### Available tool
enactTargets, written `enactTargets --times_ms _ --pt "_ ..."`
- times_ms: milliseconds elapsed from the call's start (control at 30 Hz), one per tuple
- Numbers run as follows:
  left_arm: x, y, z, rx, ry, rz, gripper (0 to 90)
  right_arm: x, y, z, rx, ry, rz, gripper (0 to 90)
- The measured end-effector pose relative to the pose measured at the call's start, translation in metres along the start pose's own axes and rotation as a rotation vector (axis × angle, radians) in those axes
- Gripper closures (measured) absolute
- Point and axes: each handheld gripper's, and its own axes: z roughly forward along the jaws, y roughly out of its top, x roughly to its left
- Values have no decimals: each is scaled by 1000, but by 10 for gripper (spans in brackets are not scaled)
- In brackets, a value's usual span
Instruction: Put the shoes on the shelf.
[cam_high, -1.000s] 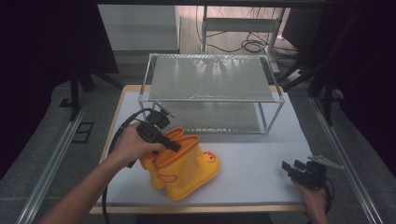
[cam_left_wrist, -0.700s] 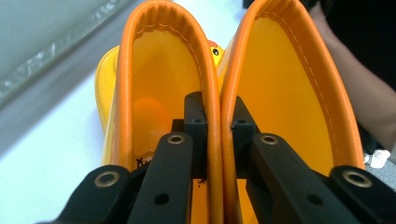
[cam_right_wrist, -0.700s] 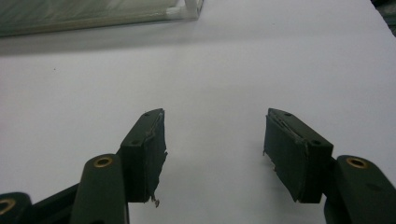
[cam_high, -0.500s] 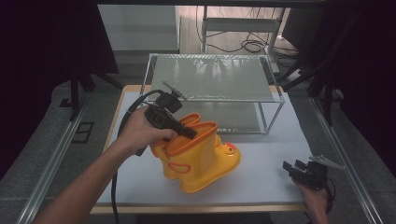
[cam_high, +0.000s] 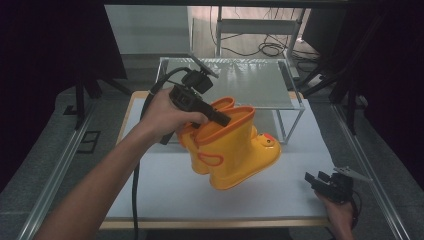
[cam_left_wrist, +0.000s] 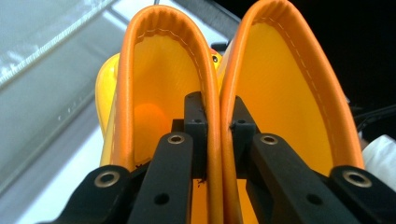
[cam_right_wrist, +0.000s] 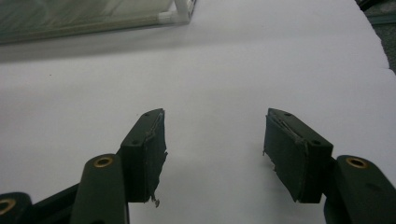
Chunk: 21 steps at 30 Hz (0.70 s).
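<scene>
A: White surface, matte, dark room all round; wire-frame shelf with frosted panels at the far edge. What has changed?

B: A second ago the pair of yellow boots stood on the white sheet in front of the shelf. Now it hangs clear of it, tipped toe-down, raised nearer the shelf's front rail.

A: Held how?

B: Left tool is clamped on both boots at once. In the left gripper view one jaw sits inside each shaft, pinching the two adjoining orange rims together.

A: Material?

B: Glossy moulded rubber, smooth, rounded toes, stitched orange trim, a loop handle on the side. Likely flexible at the cuff.

A: Right tool?

B: Unmoved, low at the near corner, well right of the shelf. Jaws wide, nothing between them; pads look worn.

A: Reading?

B: Lift done; placement onto the shelf probably follows.
</scene>
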Motion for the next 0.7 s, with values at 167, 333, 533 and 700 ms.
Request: enactTargets --times_ms 167,333,533,700 --pt "-4 18 -13 -55 -8 6 822 -1 0 -1 -1 -1 8 380" --pt "-4 41 -22 -79 -4 -8 822 -1 0 -1 3 -2 11 380" --pt "4 70 -33 -127 44 -41 821 -1 -1 1 5 1 8 381" --pt "16 86 -44 -187 82 -83 822 -1 -2 0 4 5 13 381"
